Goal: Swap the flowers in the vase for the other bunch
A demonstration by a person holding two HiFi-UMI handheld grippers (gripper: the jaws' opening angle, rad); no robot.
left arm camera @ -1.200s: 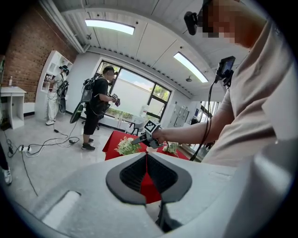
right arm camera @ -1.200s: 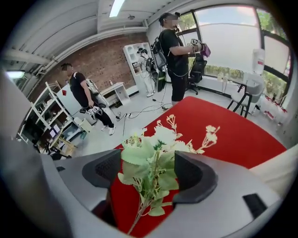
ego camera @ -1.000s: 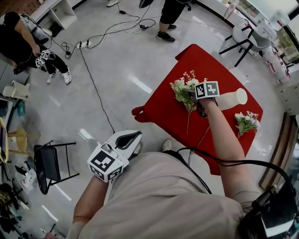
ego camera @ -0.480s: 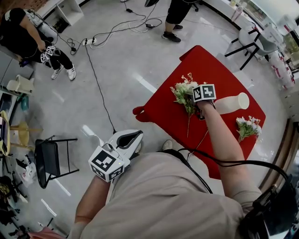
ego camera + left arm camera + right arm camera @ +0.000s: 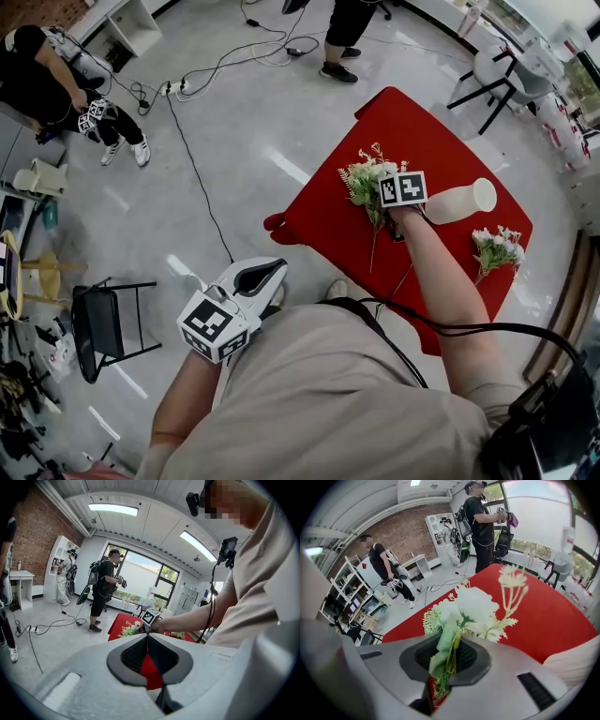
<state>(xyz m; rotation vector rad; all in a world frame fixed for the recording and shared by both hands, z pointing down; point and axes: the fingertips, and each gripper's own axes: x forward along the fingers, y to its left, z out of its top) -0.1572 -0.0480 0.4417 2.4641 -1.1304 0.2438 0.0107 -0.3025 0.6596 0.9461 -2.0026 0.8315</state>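
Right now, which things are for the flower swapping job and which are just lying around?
For the job:
- white vase, lying on its side on the red table
- white-flowered bunch with green leaves, the right gripper closing its jaws on the stems
- second white-flowered bunch, near the table's edge

Just lying about:
- black folding chair
- black cables across the floor

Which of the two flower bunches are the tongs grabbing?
The bunch left of the vase: the right tongs are closing on its stems. The other bunch lies untouched right of the vase.

Right gripper point(image 5: 447, 658) stood open; its jaws are now closing on the bunch point(image 5: 474, 605)
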